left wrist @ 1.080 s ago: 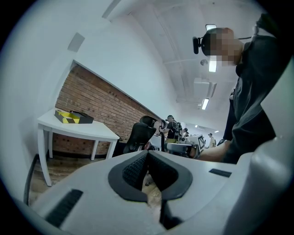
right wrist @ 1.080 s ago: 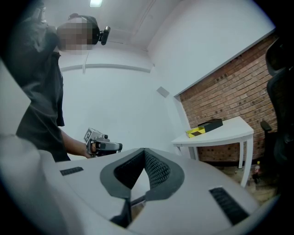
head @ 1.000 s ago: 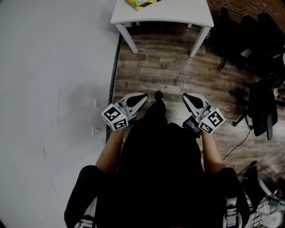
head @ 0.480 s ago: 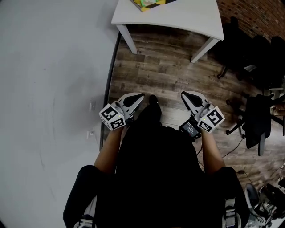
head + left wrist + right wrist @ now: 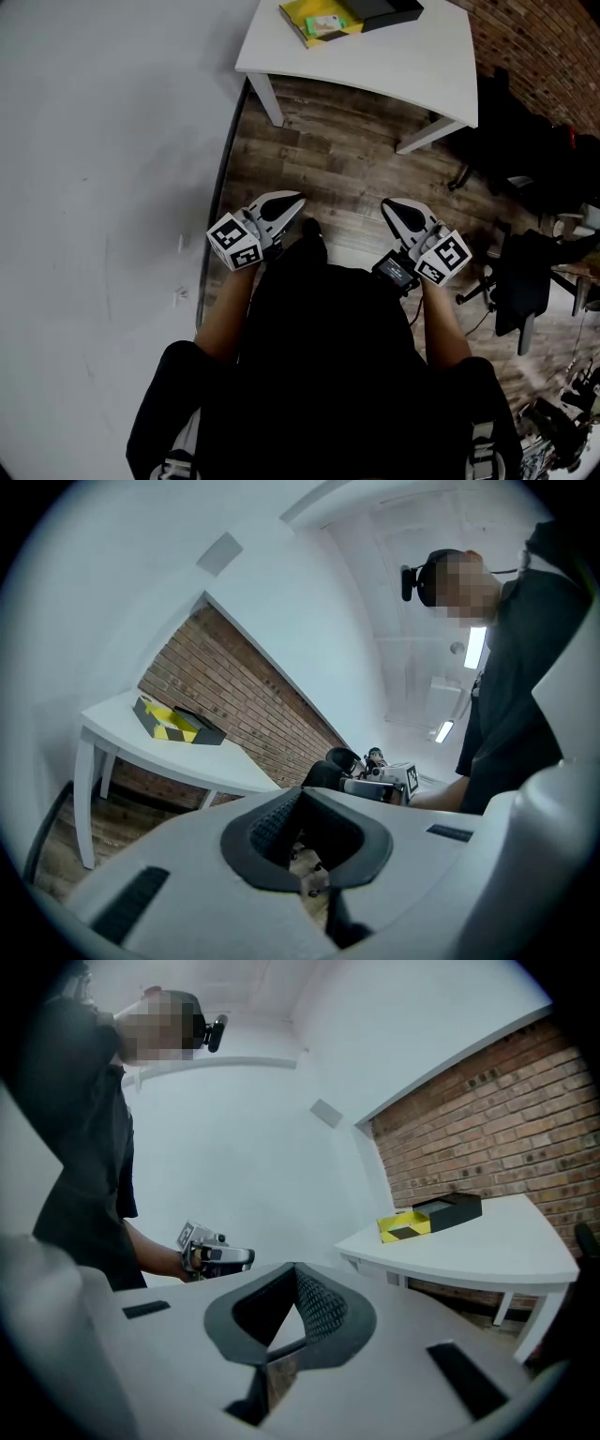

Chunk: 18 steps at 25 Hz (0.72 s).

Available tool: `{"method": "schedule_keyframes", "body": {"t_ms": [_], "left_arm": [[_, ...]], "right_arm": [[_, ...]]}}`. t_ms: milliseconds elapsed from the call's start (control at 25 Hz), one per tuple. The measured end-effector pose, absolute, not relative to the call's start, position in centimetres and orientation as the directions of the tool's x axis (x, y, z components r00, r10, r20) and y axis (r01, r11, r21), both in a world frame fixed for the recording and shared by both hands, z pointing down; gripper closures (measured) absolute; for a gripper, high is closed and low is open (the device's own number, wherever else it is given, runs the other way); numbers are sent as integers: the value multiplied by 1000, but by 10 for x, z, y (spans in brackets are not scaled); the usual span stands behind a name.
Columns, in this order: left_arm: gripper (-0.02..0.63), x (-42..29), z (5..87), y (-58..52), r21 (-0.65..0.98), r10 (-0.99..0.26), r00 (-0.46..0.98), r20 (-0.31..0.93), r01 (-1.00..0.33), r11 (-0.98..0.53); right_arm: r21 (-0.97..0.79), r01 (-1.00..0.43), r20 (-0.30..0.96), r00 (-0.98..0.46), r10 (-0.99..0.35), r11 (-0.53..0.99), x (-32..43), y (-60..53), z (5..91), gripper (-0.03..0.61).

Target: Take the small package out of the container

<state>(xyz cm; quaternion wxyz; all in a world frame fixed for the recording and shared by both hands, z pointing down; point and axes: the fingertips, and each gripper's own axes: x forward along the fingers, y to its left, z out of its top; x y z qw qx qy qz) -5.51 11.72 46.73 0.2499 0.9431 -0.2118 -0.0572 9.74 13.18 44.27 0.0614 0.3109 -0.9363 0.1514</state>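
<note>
An open yellow container lies on the far part of a white table, with a black box beside it. A small green and white package shows inside the container. My left gripper and right gripper are held low at the person's waist, far short of the table, both shut and empty. The left gripper view shows the container far off on the table. In the right gripper view the container sits left of the black box.
A white wall runs along the left and a brick wall stands behind the table. Black office chairs and cables crowd the right side. Wooden floor lies between the person and the table.
The head view has shifted towards the table, so the container and black box now show in full. Both grippers stay shut at the waist.
</note>
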Motion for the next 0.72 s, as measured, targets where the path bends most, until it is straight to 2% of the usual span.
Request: {"method": "schedule_keyframes", "body": {"t_ms": [480,720], "left_arm": [[598,-47,493,66,541,-448,894,11,-382,-749],[598,-46,494,22,529,-549,836,13,-471,-705]], "right_arm": [[-249,-553,230,-831,-506,795,89,60,446,572],[-238,-492,246,-865,-438,837,104,21,453,572]]}}
